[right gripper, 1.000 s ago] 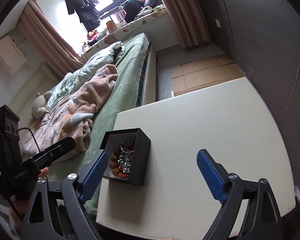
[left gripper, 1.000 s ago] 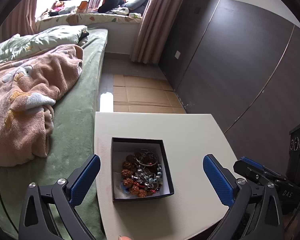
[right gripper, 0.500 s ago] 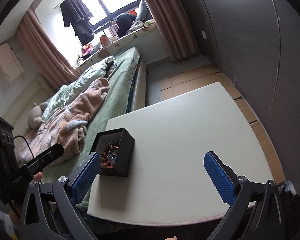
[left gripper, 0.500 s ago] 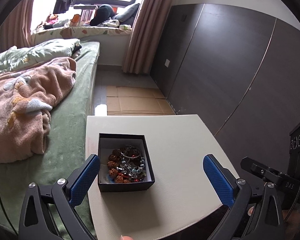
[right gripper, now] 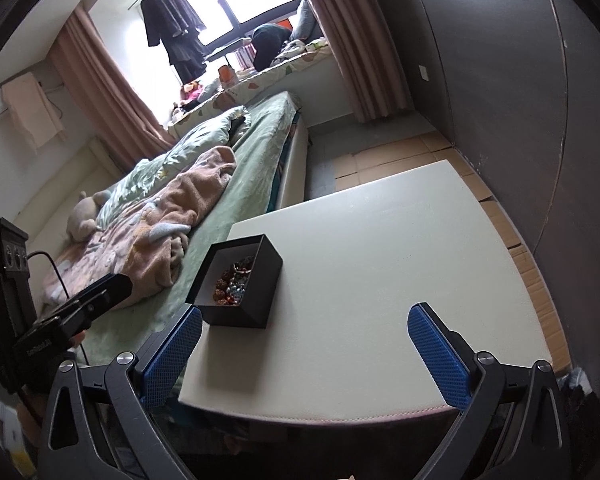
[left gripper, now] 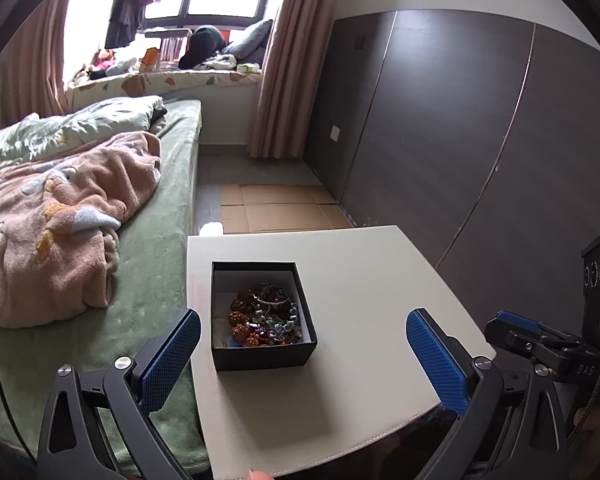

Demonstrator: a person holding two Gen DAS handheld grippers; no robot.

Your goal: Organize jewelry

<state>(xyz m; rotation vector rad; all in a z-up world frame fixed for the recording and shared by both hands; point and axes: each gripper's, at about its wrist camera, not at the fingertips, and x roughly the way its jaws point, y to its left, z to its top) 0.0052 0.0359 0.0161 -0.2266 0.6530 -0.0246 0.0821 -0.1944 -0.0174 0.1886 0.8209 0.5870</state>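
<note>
Jewelry (left gripper: 266,318) tangled in black box (left gripper: 260,354), pieces indistinct; left gripper (left gripper: 302,354) and right gripper (right gripper: 304,354) spread, empty

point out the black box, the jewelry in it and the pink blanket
black box (left gripper: 260,354), left wrist view, near outer wall
jewelry (left gripper: 266,316), left wrist view, middle of the bead pile
pink blanket (left gripper: 52,236), left wrist view, middle folds

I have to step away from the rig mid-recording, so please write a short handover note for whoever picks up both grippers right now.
Left gripper: open, empty, held over the near edge of the white table.
Right gripper: open, empty, jaws have just been opening wide.
Square black box: open, on the table's left side beside the green bed, holding a tangled pile of beaded jewelry.
Done: nothing taken out yet.
Left: lift out the pieces and sort them.
</note>
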